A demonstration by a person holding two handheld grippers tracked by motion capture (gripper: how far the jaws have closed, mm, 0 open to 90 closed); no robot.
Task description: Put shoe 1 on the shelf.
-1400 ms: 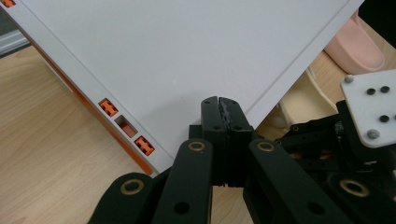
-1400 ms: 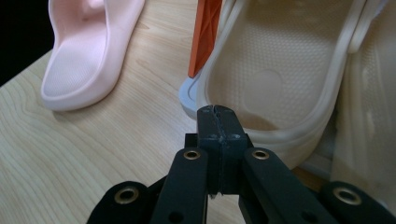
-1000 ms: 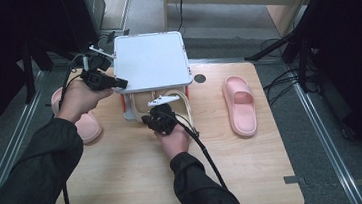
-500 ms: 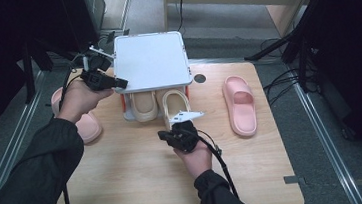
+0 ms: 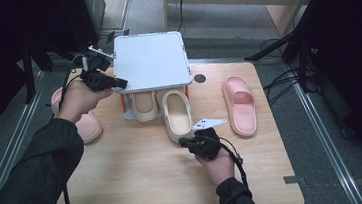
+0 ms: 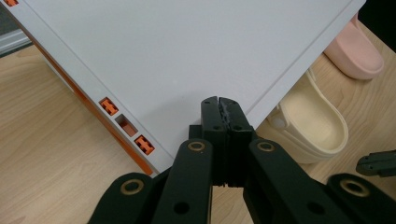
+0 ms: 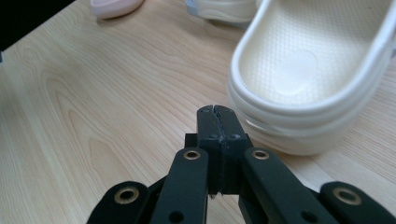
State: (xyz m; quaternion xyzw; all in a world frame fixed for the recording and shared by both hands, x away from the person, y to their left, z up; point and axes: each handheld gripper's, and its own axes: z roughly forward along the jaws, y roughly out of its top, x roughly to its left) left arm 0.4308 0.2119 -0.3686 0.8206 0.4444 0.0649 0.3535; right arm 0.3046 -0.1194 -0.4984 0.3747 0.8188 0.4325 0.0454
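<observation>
Landmark: white two-tier shoe rack (image 5: 150,60) at the far middle of the counter (image 5: 127,187).

Left hand-held gripper (image 5: 121,82) at the rack's left front corner, jaws together, nothing between them; in the left gripper view (image 6: 218,101) tips over the white top board near its edge. Touching or just above: cannot tell.

Under the rack's top board: tan slipper (image 5: 144,105), tucked well in, toe inward. Beside it to the right, cream slipper (image 5: 176,113), toe under the board, heel sticking out in front of the rack.

Right hand-held gripper (image 5: 185,142) just in front of the rack, near the cream slipper's heel, jaws together and empty. In the right gripper view (image 7: 217,112) tips beside the heel rim (image 7: 299,112), apart from it by a little.

Right of the rack, on bare counter: pink slipper (image 5: 239,104), toe pointing away. Left of the rack, partly behind the left hand: second pink slipper (image 5: 88,128).

Step in hand, by judgement: cream pair going onto the lower shelf, second one not fully seated. Left likely steadying the rack.

Next move probably: closed tips against the cream heel, straight push toward the rack until level with the tan one. Risk: off-centre push skewing the slipper into its neighbour or against the rack's leg.
</observation>
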